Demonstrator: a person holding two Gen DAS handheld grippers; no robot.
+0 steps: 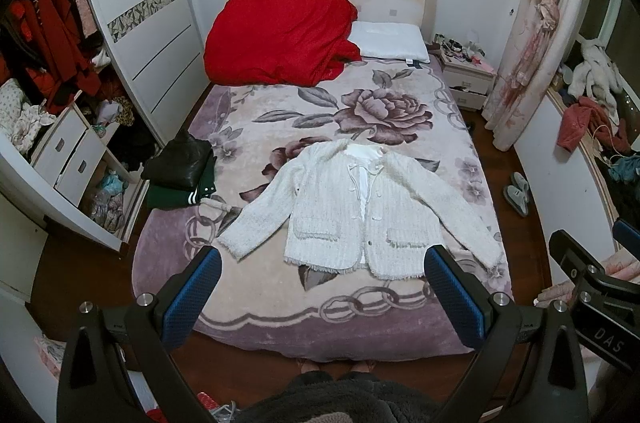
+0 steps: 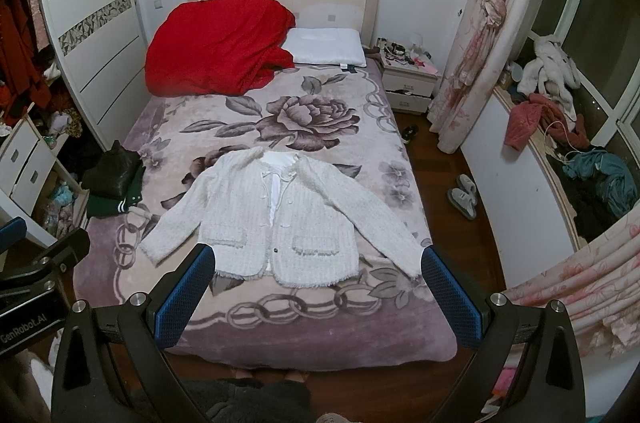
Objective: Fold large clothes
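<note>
Left wrist view: the left gripper (image 1: 322, 261) hangs above the foot of the bed, its blue-padded fingers (image 1: 208, 265) spread wide with nothing between them.
Right wrist view: the right gripper (image 2: 318, 261) hangs beside it at the same end, its own blue pads (image 2: 434, 265) equally wide apart and gripping nothing.
Garment: a white fuzzy knit cardigan with fringed hem and two front pockets (image 1: 360, 207) lies flat and face up on the lower half of the bed, collar toward 12 o'clock, hem toward 6 o'clock, sleeves angled out toward 8 and 4 o'clock.
Garment seen from the right: the same cardigan (image 2: 280, 215) lies just beyond the fingertips, touching neither gripper.
Bed cover: a plush mauve blanket printed with large roses and chain links (image 1: 280, 127) lies under the cardigan.
Head of bed: a bunched red quilt (image 1: 276, 35) sits at 11 o'clock, touching a white pillow (image 1: 390, 41) at 1 o'clock.
Bed edge at 9 o'clock: a black leather-look garment piled on a dark green one with white stripes (image 1: 182, 171) sits apart from the cardigan's sleeve.
Floor at 3 o'clock: a pair of grey slippers (image 2: 464, 197) rests on dark wood.
Far corner: a white bedside cabinet (image 2: 408, 81) stands by a pink floral curtain (image 2: 480, 35).
</note>
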